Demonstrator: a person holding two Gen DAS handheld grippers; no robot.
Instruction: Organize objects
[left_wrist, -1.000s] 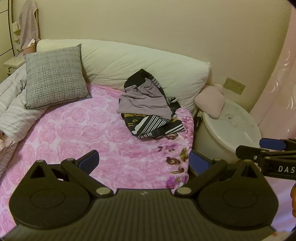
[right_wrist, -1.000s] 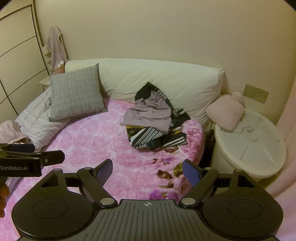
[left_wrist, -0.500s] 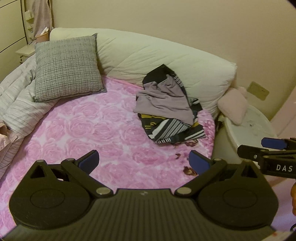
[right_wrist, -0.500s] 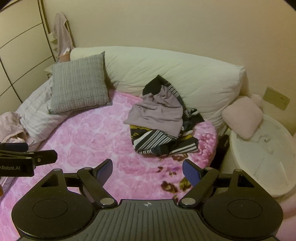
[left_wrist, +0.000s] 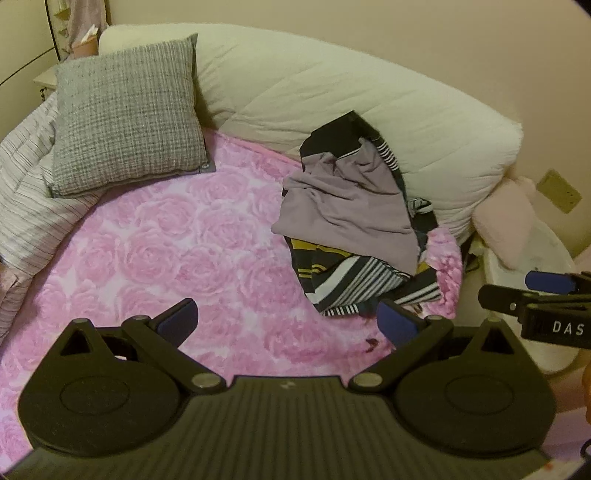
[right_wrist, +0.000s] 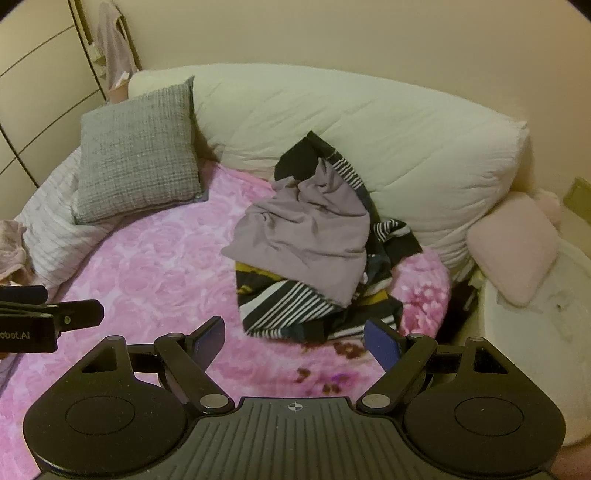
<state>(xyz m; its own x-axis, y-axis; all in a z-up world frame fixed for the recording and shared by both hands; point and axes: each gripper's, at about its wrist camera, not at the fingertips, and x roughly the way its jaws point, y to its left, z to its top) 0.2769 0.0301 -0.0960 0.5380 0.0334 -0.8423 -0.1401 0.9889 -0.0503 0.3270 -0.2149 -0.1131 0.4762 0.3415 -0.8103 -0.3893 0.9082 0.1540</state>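
While both grippers' fingers (left_wrist: 177, 317) gape empty, clothes heap (right_wrist: 306, 236) lies lengthwise toward bolster (right_wrist: 369, 129).

A: Left wrist view — looks forward and down over the bed (left_wrist: 155, 258) toward the wall, left gripper (left_wrist: 286, 321) at the bottom of frame, jaws wide apart. Right gripper (left_wrist: 532, 295) pokes in at its right edge.

B: Right wrist view — same facing, from just to the right, right gripper (right_wrist: 295, 339) at the bottom, jaws spread. Left gripper (right_wrist: 55, 314) shows at its left edge.

A: Shared?

B: Both see the grey cushion (left_wrist: 125, 114) (right_wrist: 136, 151), cream bolster (left_wrist: 332, 96) (right_wrist: 351, 129) and clothes pile (left_wrist: 351, 221) (right_wrist: 310, 243) — pile near, mid-frame.
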